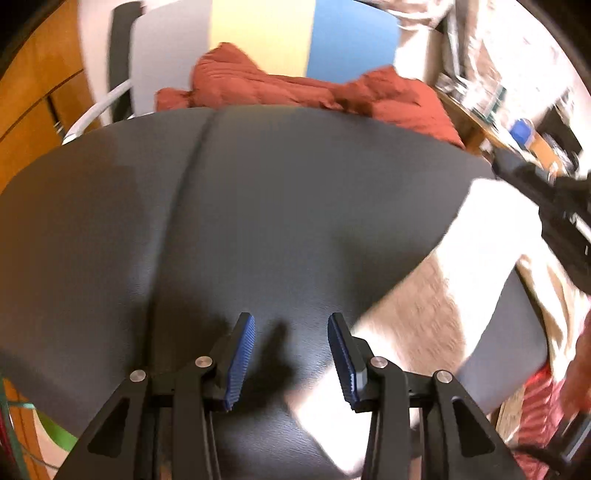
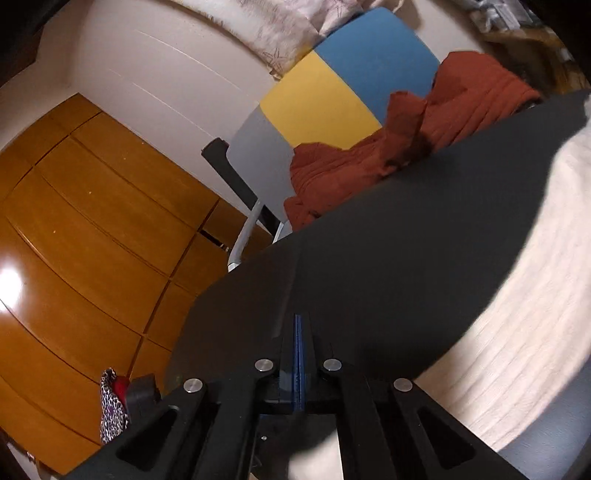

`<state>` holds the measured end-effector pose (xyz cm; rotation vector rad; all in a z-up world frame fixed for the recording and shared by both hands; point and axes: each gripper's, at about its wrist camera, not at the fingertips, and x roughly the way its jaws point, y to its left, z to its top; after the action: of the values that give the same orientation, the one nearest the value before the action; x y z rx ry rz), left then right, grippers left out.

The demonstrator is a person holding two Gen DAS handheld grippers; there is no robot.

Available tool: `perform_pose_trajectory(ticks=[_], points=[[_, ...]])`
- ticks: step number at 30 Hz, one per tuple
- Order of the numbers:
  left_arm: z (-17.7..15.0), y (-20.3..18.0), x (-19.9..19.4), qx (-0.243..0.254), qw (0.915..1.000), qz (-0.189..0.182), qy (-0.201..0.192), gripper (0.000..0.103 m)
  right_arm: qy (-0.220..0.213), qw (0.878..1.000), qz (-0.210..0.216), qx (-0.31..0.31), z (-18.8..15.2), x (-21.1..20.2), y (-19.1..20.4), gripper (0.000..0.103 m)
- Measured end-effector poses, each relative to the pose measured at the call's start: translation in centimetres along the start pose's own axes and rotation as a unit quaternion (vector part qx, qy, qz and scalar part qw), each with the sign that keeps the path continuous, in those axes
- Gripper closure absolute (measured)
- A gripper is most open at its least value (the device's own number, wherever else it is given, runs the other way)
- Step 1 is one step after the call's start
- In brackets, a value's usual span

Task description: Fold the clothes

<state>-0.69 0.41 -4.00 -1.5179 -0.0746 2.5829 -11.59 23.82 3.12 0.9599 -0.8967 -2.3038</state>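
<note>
Right of the spread left claw (image 1: pixel 291 360), a cream garment (image 1: pixel 436 295) is lying on the counter (image 1: pixel 258 206); the right claw (image 2: pixel 299 363) is sitting pressed together.

Garments on and behind the counter

The knit garment (image 1: pixel 443 280) lies on the counter (image 1: pixel 258 221) at its right edge; the crumpled garment (image 1: pixel 295 92) sits behind the far edge, on the chair (image 1: pixel 258 37).

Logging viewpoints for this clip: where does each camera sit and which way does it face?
Left wrist: on the left gripper, jaws open, looking across the dark table at a cream garment; the right gripper shows.
Right wrist: on the right gripper, jaws shut, tilted, facing wooden cabinets.
Shared: table, cream garment, rust-red cloth, colour-block chair.
</note>
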Motion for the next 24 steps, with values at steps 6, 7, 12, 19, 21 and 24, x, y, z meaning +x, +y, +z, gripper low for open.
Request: perform_pose_trajectory(ticks=[6, 7, 12, 19, 21, 24], points=[[1.4, 1.7, -2.3, 0.032, 0.9961, -0.067, -0.049, 0.062, -0.057, 0.993, -0.082, 0.062, -2.7, -3.9, -6.1, 0.035], [1.6, 1.0, -2.0, 0.038, 0.9948, -0.079, -0.051, 0.061, -0.07, 0.989, -0.099, 0.081, -3.8, -5.6, -7.2, 0.032], [7.1, -6.2, 3.1, 0.108, 0.99, -0.09, -0.011, 0.061, -0.133, 0.958, -0.153, 0.201, -6.3, -13.2, -14.3, 0.032], [9.5, -10.4, 8.0, 0.163, 0.9828, -0.076, 0.041, 0.061, -0.195, 0.915, -0.149, 0.32, -8.4, -20.2, -20.6, 0.025], [9.3, -10.3, 8.0, 0.158, 0.9827, -0.09, 0.035, 0.061, -0.216, 0.906, -0.134, 0.339, -8.9, -20.8, -21.4, 0.025], [9.2, -10.1, 7.9, 0.156, 0.9816, -0.107, 0.027, 0.061, -0.255, 0.886, -0.113, 0.371, -8.7, -21.4, -22.8, 0.023]])
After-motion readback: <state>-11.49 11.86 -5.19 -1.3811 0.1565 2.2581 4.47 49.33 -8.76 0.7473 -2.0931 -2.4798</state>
